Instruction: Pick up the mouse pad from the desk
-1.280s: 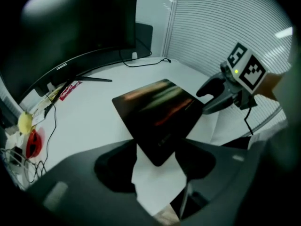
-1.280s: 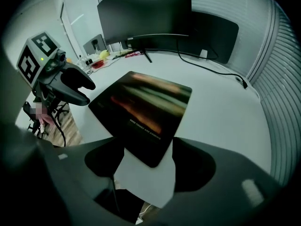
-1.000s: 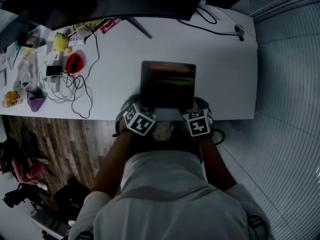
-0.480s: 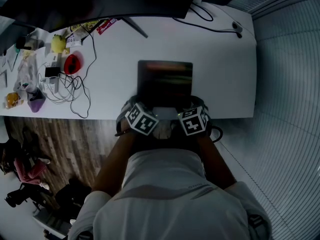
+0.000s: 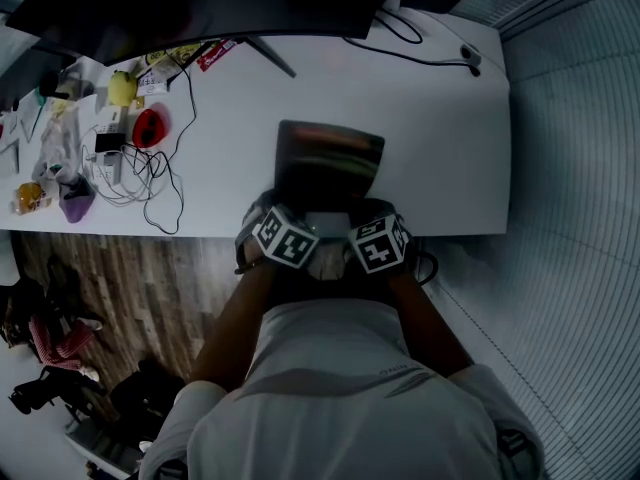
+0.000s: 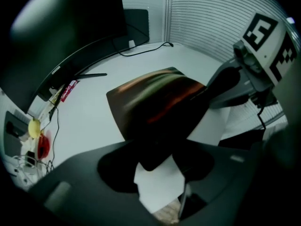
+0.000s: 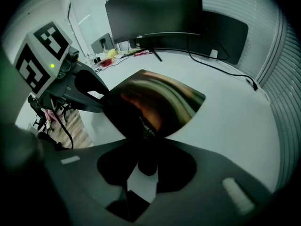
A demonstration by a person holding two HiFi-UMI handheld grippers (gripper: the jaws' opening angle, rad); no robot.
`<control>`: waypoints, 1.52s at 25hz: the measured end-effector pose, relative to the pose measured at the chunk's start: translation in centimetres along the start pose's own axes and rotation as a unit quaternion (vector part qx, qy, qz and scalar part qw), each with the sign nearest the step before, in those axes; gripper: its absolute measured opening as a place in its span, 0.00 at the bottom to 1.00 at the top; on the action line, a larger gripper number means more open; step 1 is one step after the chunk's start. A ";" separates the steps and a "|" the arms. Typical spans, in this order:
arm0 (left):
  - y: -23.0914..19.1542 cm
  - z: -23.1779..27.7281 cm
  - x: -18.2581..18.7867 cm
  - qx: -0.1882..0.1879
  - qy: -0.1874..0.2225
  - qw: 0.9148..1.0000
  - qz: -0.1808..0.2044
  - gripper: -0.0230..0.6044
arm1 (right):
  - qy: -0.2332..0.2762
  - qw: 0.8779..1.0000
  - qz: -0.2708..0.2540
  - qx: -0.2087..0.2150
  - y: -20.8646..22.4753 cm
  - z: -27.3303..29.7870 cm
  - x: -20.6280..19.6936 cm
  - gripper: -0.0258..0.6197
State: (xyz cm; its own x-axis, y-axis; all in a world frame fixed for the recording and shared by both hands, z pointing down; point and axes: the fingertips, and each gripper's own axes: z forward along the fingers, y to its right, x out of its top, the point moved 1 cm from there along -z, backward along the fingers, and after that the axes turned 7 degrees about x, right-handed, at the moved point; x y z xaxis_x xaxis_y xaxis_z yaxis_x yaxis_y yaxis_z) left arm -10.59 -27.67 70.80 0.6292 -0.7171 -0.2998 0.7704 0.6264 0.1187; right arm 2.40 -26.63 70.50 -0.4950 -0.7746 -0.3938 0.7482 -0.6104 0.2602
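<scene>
1. Left gripper (image 6: 157, 173): the jaws are closing with the pad's (image 5: 330, 158) near left corner between them. A gap still shows, so it is not yet clenched.
2. Right gripper (image 7: 143, 175): the jaws are closing and already pinch the pad's near right corner.
3. The pad stretches away ahead of both grippers. Its near edge is tilted up off the desk (image 5: 440, 118) and its far part lies on it.
4. The grippers stand side by side, close together, both pointing steeply down.

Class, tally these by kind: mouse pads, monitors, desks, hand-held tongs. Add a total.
mouse pad: 1
monitor: 1
desk: 1
tongs: 2, left tongs and right tongs, both closing with the mouse pad's edge between their jaws
Total: 5
</scene>
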 end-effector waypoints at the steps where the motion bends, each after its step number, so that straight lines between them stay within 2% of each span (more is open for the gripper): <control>1: -0.6 0.1 0.1 0.008 -0.005 1.000 0.002 0.41 | 0.002 1.000 0.002 0.002 0.1 0.0 0.1 0.19; 3: -1.3 0.4 0.2 0.012 -0.017 1.000 0.002 0.51 | 0.003 1.000 0.002 0.003 0.2 0.1 0.3 0.19; 4: -1.3 0.5 0.2 0.002 -0.023 1.000 -0.008 0.53 | 0.002 1.000 0.002 0.004 0.2 0.1 0.3 0.19; 6: -1.0 0.6 -0.1 -0.026 -0.031 0.998 -0.042 0.43 | 0.003 1.000 0.004 0.005 0.1 0.2 0.3 0.19; 8: -0.9 0.6 -0.2 -0.034 -0.033 0.997 -0.055 0.44 | 0.005 1.000 0.004 0.005 0.0 0.1 0.4 0.19; 16: -0.5 -0.1 0.0 -0.035 -0.025 0.997 -0.060 0.39 | 0.012 1.000 0.006 0.004 -0.2 -0.5 0.4 0.19; 20: 0.0 -0.4 0.2 -0.031 -0.015 0.997 -0.063 0.29 | 0.011 1.000 0.008 0.006 -0.2 -0.7 0.3 0.19; 23: 0.7 -0.4 0.4 -0.047 -0.006 0.996 -0.071 0.18 | 0.014 1.000 0.009 0.007 -0.1 -0.7 0.4 0.19; 24: 0.8 -0.5 0.4 -0.054 -0.002 0.996 -0.076 0.13 | 0.018 1.000 0.009 0.007 -0.2 -0.7 0.5 0.18; 25: 0.9 -0.6 0.5 -0.059 0.004 0.995 -0.080 0.12 | 0.023 1.000 0.008 0.007 -0.2 -0.8 0.6 0.17; 32: -0.5 -1.9 2.9 -0.086 0.081 0.985 -0.125 0.12 | 0.082 0.997 0.006 -0.008 0.9 -1.8 3.1 0.10; 35: -1.4 -2.9 4.7 -0.080 0.122 0.980 -0.139 0.11 | 0.115 0.993 0.007 -0.014 1.7 -3.0 4.7 0.10; 38: -1.2 -6.1 6.6 -0.068 0.172 0.972 -0.147 0.11 | 0.158 0.987 0.004 -0.025 1.4 -6.5 5.8 0.09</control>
State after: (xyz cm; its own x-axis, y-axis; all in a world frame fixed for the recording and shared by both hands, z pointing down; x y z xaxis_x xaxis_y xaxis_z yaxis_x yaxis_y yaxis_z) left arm -7.99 -31.29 62.93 0.2944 -0.7409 -0.6036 0.8764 0.4612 -0.1386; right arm 3.46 -30.89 62.83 -0.3328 -0.6841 -0.6490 0.7766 -0.5893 0.2229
